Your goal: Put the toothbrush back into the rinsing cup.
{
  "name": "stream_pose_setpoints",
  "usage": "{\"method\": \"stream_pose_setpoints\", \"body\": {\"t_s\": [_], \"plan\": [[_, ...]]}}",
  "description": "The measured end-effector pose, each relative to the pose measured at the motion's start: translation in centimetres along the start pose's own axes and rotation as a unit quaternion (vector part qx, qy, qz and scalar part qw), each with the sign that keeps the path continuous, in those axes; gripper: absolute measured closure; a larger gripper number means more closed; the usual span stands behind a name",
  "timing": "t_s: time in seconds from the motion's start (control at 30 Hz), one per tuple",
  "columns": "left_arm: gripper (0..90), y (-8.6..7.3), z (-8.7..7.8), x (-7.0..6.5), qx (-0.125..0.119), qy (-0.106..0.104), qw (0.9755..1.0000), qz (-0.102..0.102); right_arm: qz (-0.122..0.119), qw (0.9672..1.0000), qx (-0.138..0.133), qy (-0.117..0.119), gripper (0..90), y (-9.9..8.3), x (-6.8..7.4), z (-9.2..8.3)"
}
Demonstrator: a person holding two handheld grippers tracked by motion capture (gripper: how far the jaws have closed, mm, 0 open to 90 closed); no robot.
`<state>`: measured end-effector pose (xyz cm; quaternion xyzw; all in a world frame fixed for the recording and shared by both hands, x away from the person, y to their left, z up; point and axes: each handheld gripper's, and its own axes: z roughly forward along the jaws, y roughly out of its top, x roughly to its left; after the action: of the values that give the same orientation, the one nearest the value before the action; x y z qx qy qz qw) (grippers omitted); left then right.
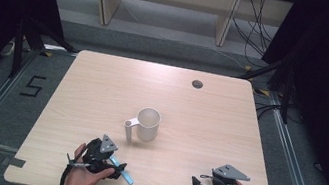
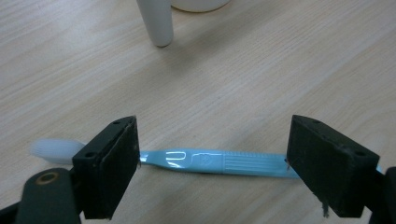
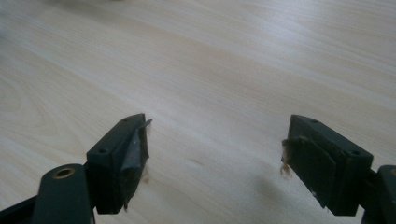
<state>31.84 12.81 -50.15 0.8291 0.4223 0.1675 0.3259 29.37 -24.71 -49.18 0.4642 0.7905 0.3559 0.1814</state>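
A light-blue toothbrush [image 2: 215, 162] lies flat on the pale wooden desk [image 1: 102, 87] near its front edge, between the parted jaws of the left claw [image 2: 212, 163], which hangs low over it with neither jaw touching the handle. The white bristle head [image 2: 53, 149] pokes out beyond one jaw, and the ribbed grip section sits roughly midway between the two. Farther back, near the middle of the desk, stands a white cup [image 1: 148, 124] with a tubular side holder, upright and apparently empty, though its inside is hard to read from the high view. The right claw [image 3: 215, 154] rests well apart at the front right, its jaws also wide, with nothing between them and worn padding peeling at the tips. The toothbrush looks light, stiff and smooth-sided, likely to skid or roll if pinched off-centre; the ribbed mid-handle seems the surest place to take hold, since the thin neck by the bristles could twist.
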Motion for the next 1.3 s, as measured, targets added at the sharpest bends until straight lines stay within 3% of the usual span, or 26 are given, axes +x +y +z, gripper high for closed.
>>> {"method": "stream_pose_setpoints", "body": {"t_s": [0.07, 0.13, 0.23, 0.27, 0.33, 0.4, 0.43, 0.57, 0.83, 0.87, 0.9, 0.93, 1.0, 1.03, 1.1, 1.17, 1.3], "plan": [[16.9, 0.1, 0.0, 0.0, 0.007, -0.005, 0.9999, 0.011, 0.006, 1.0000, 0.000, 0.005, 22.2, 0.0, 0.1, 0.1], [17.3, 0.2, 0.1, 0.0, 0.005, -0.004, 0.9999, 0.010, -0.003, 1.0000, -0.002, 0.003, 22.3, 0.0, 0.0, 0.1], [17.8, 0.3, 0.2, -0.2, 0.005, -0.005, 0.9999, 0.011, 0.007, 1.0000, 0.000, 0.005, 22.3, 0.0, 0.1, 0.1], [18.0, 0.4, 0.2, -0.1, 0.008, -0.006, 0.9998, 0.019, -0.003, 1.0000, 0.001, 0.004, 22.3, 0.0, 0.0, 0.1], [18.8, 0.4, 0.2, -0.1, 0.006, -0.006, 0.9998, 0.020, 0.007, 0.9997, 0.017, 0.014, 22.3, 0.1, 0.1, -0.1], [19.1, 0.4, 0.2, -0.2, 0.003, -0.005, 0.9999, 0.016, 0.001, 1.0000, 0.004, 0.006, 22.3, 0.0, 0.1, 0.0], [19.5, 0.5, 0.2, -0.1, 0.005, -0.001, 0.9998, 0.022, 0.000, 0.9999, 0.006, 0.009, 22.3, 0.1, 0.1, 0.0], [19.5, 0.5, 0.1, -0.4, 0.006, -0.008, 0.9998, 0.014, -0.001, 0.9999, 0.005, 0.011, 22.4, 0.1, 0.1, 0.0], [26.2, 0.8, 0.2, -0.9, -0.002, -0.005, 0.9995, 0.031, 0.000, 0.9999, 0.010, 0.009, 22.5, 0.1, 0.1, -0.1], [28.7, 0.9, 0.1, -0.9, 0.000, -0.008, 0.9993, 0.037, 0.006, 0.9999, 0.012, 0.003, 22.5, 0.1, 0.2, -0.1], [35.7, 0.9, 0.1, -1.1, -0.008, -0.010, 0.9992, 0.037, -0.002, 0.9999, 0.007, 0.011, 22.6, 0.1, 0.0, 0.0], [39.6, 1.0, -0.1, -1.2, -0.014, -0.015, 0.9985, 0.051, -0.003, 0.9999, 0.010, 0.011, 22.6, 0.1, 0.0, -0.1], [53.1, 1.0, -0.1, -1.3, -0.015, -0.023, 0.9980, 0.057, 0.005, 0.9998, 0.016, 0.013, 22.6, 0.1, 0.1, -0.1], [61.1, 1.0, -0.3, -1.3, -0.017, -0.034, 0.9965, 0.074, 0.004, 0.9998, 0.015, 0.009, 22.8, 0.1, 0.1, -0.1], [65.1, 1.1, -0.4, -1.4, -0.017, -0.040, 0.9955, 0.084, 0.001, 0.9999, 0.010, 0.007, 22.7, 0.1, 0.0, -0.1], [79.2, 1.0, -0.4, -1.6, -0.014, -0.055, 0.9938, 0.096, 0.001, 0.9999, 0.012, 0.008, 22.8, 0.1, 0.0, -0.1], [89.1, 1.0, -0.2, -1.9, -0.015, -0.064, 0.9918, 0.110, -0.008, 1.0000, 0.002, 0.004, 22.8, 0.0, 0.0, 0.0]]}}
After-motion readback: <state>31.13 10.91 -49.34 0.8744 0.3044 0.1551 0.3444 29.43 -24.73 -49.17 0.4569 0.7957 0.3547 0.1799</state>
